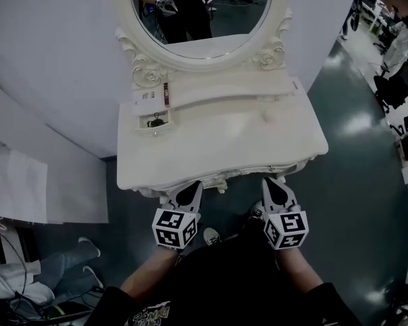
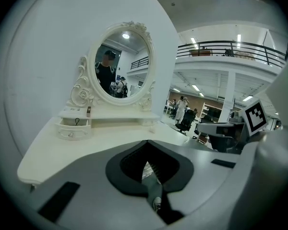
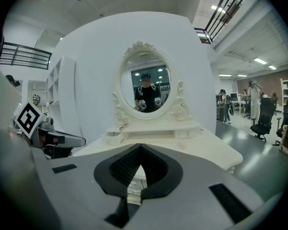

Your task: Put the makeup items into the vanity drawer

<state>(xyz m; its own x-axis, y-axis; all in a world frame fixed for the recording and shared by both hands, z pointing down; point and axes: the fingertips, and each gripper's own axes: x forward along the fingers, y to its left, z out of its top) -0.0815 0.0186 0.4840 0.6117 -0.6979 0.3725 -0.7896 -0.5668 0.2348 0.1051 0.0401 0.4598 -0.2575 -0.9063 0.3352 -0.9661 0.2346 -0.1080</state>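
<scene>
against the white wall [image 1: 54, 60] stands the pale vanity [image 1: 217, 141], its top bare across the middle and front, which leaves room to work. above it the oval mirror [image 1: 204, 12] reflects the person and both marker cubes. the left gripper [image 1: 192, 190] and right gripper [image 1: 272, 185] hover side by side at the vanity's near edge, both clenched with nothing between the jaws, so no item appears to have been picked up yet; they look parked rather than reaching. on the raised shelf [image 1: 224, 90] under the mirror, at its left end, a small drawer [image 1: 154, 130] is pulled open, likely ready to receive things. a pale flat packet [image 1: 147, 96] and a slim dark stick [image 1: 166, 95] lie on the shelf just above it, well apart from both grippers. a dark thing [image 1: 157, 121] already sits inside the drawer, too small to identify. the packet's print is unreadable, and the vanity's front below the tabletop is cut off behind the grippers.
</scene>
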